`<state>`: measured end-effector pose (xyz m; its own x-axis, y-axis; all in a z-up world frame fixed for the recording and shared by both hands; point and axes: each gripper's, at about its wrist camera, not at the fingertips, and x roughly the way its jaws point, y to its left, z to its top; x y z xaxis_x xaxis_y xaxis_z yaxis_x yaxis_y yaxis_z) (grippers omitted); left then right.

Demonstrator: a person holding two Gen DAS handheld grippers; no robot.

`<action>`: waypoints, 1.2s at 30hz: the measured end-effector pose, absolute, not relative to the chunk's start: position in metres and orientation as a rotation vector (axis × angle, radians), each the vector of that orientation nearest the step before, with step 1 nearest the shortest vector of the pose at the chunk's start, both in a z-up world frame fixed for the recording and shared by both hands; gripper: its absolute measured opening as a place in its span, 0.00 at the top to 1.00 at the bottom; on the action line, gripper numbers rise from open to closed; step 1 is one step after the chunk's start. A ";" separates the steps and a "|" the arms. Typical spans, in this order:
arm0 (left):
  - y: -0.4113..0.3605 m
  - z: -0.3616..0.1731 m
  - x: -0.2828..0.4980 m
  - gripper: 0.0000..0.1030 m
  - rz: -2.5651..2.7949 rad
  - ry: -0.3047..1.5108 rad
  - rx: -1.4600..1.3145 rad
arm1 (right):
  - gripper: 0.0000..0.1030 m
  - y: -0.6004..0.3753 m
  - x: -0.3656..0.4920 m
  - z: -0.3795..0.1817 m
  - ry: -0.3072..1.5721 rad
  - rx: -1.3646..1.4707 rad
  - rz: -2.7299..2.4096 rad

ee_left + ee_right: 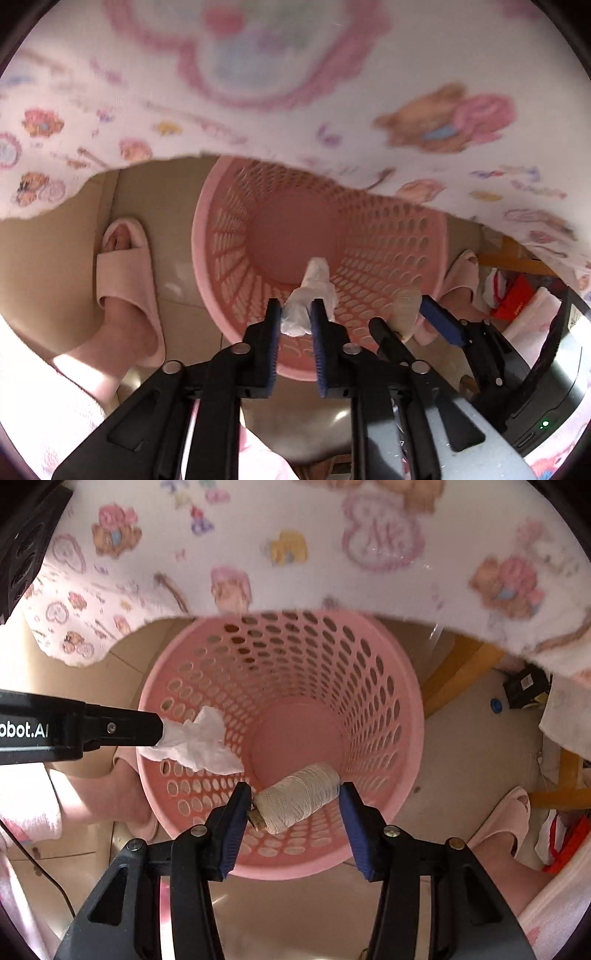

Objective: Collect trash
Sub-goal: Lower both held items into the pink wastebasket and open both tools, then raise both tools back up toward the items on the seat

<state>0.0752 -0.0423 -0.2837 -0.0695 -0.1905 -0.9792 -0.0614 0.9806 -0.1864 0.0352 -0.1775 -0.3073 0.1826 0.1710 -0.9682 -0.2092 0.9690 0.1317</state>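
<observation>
A pink perforated wastebasket [207,229] [413,738] stands on the tan floor, and its bare bottom shows. My left gripper [296,321] [160,728] points down over the near rim. A crumpled white tissue [301,306] [199,742] fills the narrow gap between its pads and touches both. My right gripper [295,808] [404,321] hangs over the basket's mouth beside it. It is shut on a cream spool of thread [301,797] [406,304] that lies crosswise between the pads.
A white cloth with pink cartoon prints [295,110] [295,554] overhangs the far side of the basket. A person's feet in pink slippers [125,280] [506,819] flank it. A wooden leg [458,675], a black box [524,685] and a red bag [517,299] lie to the right.
</observation>
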 end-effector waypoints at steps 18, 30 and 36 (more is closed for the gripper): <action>-0.035 -0.260 0.078 0.43 -0.057 1.605 -0.182 | 0.24 -0.187 0.032 -0.298 1.350 -0.139 0.186; -0.025 -0.153 0.068 0.22 -0.105 1.295 -0.161 | 0.18 -0.194 0.041 -0.200 1.099 -0.180 0.185; -0.009 -0.112 0.063 0.17 -0.079 1.151 -0.145 | 0.16 -0.187 0.025 -0.148 0.950 -0.286 0.208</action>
